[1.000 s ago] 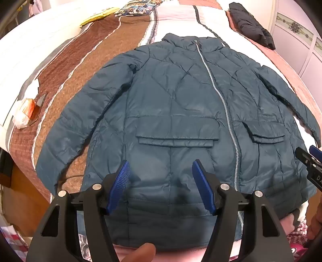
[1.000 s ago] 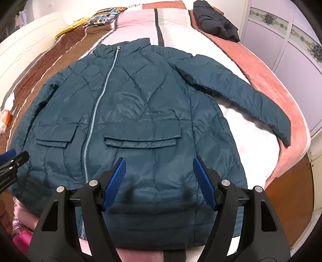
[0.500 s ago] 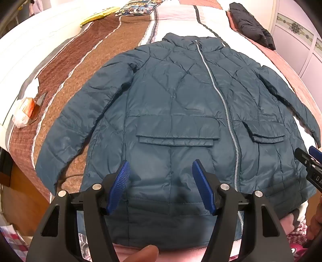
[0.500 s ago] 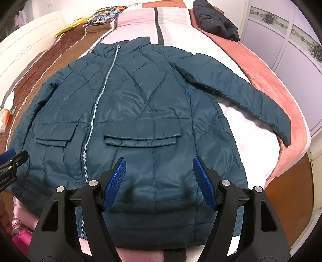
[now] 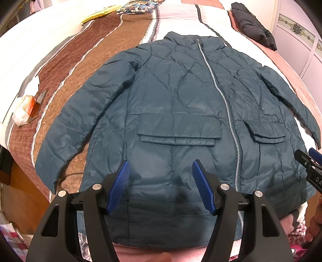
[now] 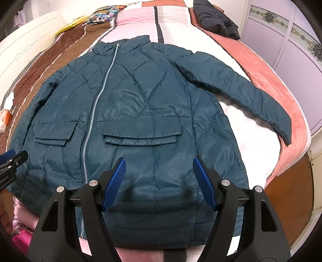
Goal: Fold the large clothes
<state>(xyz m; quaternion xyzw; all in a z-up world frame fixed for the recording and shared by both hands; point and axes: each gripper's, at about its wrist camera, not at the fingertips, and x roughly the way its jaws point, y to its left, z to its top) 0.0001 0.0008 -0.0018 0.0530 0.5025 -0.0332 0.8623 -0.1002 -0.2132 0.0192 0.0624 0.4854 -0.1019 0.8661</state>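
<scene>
A dark teal quilted jacket [image 5: 181, 104] lies flat, front up and zipped, on the bed, both sleeves spread outward. It also shows in the right wrist view [image 6: 140, 104]. My left gripper [image 5: 160, 175] is open and empty, hovering above the jacket's lower left front near the hem. My right gripper [image 6: 159, 171] is open and empty above the lower right front, below the pocket flap [image 6: 140, 138]. The right gripper's tip shows at the left wrist view's right edge [image 5: 308, 161].
The bed carries a striped brown, pink and white blanket [image 5: 80, 60]. A black garment [image 6: 215, 18] lies at the far right. A colourful pillow [image 6: 102, 16] sits at the head. A small packet [image 5: 24, 108] lies at the left edge. Wardrobe doors [image 6: 297, 50] stand right.
Both grippers have drifted very slightly; the jacket sits a touch lower in both views. Nothing was grasped or released.
</scene>
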